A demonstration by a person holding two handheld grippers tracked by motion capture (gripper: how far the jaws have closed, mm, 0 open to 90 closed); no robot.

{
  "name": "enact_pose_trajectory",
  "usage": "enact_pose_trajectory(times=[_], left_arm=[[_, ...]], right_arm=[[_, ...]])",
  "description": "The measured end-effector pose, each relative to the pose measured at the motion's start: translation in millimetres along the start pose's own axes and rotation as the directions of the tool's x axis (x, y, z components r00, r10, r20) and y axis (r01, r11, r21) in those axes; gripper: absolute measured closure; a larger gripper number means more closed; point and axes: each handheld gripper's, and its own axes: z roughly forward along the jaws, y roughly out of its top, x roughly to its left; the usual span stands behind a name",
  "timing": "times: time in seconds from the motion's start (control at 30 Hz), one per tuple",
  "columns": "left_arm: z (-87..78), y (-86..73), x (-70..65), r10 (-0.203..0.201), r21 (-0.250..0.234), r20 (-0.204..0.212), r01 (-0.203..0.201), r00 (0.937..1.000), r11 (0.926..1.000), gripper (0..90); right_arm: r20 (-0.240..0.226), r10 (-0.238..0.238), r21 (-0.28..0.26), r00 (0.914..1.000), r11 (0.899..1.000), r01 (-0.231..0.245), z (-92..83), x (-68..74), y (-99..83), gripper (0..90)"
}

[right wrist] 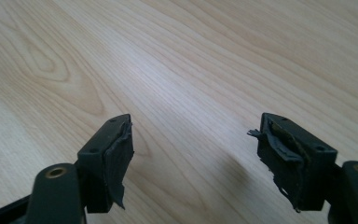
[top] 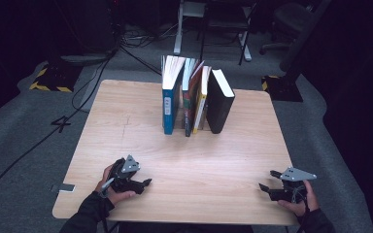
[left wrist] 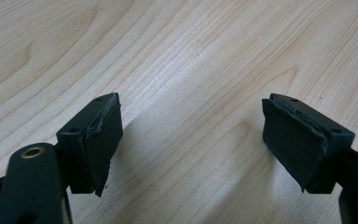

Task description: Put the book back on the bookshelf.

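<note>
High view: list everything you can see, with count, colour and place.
books: four, upright in a row at the table's far middle; blue-spined, dark multicoloured, yellow-spined, black.
table: one, light wood, centre of the view.
small flat object: one, grey, by the table's near left corner; too small to identify.
office chair: one, dark, far right on the floor.
cables: several, black, floor at left.
left hand-held gripper: one, black, near left, open.
right hand-held gripper: one, black, near right, open.

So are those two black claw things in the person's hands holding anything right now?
Nothing is held. The left gripper and the right gripper both have open jaws with only the pale wooden table between them. The row of upright books stands untouched farther back.
</note>
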Motion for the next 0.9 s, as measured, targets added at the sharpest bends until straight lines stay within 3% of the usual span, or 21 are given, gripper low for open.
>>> enact_pose_trajectory(times=[0.17, 0.3, 0.43, 0.9], left_arm=[[0.0, 0.0, 0.0, -0.001, 0.000, 0.000, 0.001, 1.0000, 1.0000, 20.4], [-0.3, -0.1, 0.1, 0.003, 0.001, 0.000, -0.003, 1.0000, 1.0000, 20.4], [-0.4, -0.3, -0.1, 0.002, 0.000, -0.001, -0.002, 1.0000, 1.0000, 20.4], [-0.6, -0.6, 0.0, 0.003, 0.001, 0.001, -0.003, 1.0000, 1.0000, 20.1]], right_arm=[[-0.017, 0.102, -0.019, 0.9947, 0.995, -0.102, 1.7, -12.2, -12.7, 26.8], [-0.008, 0.124, -0.018, 0.9922, 0.992, -0.124, 2.7, -16.0, -12.3, 26.4], [0.013, 0.101, -0.012, 0.9948, 0.995, -0.101, 3.7, -12.5, -11.7, 25.4], [0.014, 0.103, -0.010, 0.9946, 0.995, -0.103, 3.7, -12.6, -11.7, 25.1]])
